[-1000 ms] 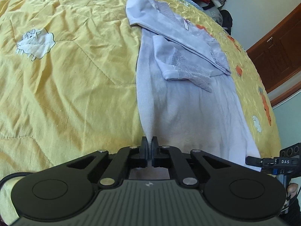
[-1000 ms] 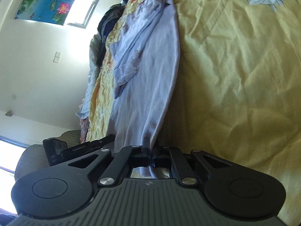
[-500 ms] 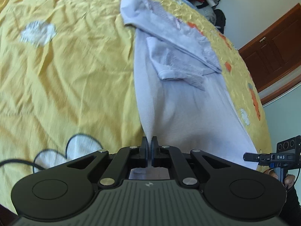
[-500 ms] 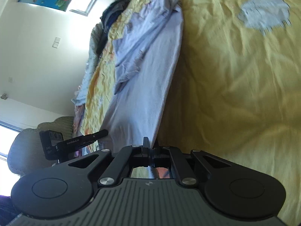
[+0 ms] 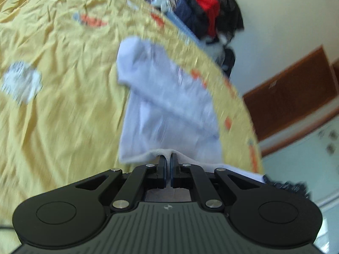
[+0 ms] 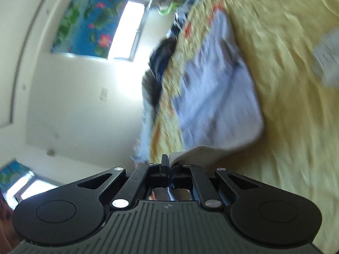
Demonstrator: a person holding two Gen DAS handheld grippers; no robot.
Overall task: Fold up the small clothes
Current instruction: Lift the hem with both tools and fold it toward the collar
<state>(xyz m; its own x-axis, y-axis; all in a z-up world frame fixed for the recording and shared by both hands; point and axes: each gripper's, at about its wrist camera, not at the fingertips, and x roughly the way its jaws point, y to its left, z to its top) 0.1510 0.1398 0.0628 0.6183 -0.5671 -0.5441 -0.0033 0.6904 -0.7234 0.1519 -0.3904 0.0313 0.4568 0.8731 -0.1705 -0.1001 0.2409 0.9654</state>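
Observation:
A pale lilac garment (image 5: 169, 110) lies on the yellow bedspread (image 5: 63, 89), sleeves folded across its upper part. My left gripper (image 5: 167, 158) is shut on the garment's near hem, lifted off the bed and folded over toward the far end. In the right wrist view the same garment (image 6: 220, 97) lies doubled, and my right gripper (image 6: 168, 162) is shut on the other corner of its hem. Both views are motion-blurred.
The yellow bedspread (image 6: 296, 105) has sheep and carrot prints. A pile of dark and red clothes (image 5: 203, 14) sits at the far edge of the bed. A wooden door (image 5: 292, 97) stands at right. A wall with a lotus picture (image 6: 84, 23) is at left.
Both grippers have lifted the hem and carried it forward toward the collar end, so the garment's lower half now folds over its upper half. The cameras have tilted up.

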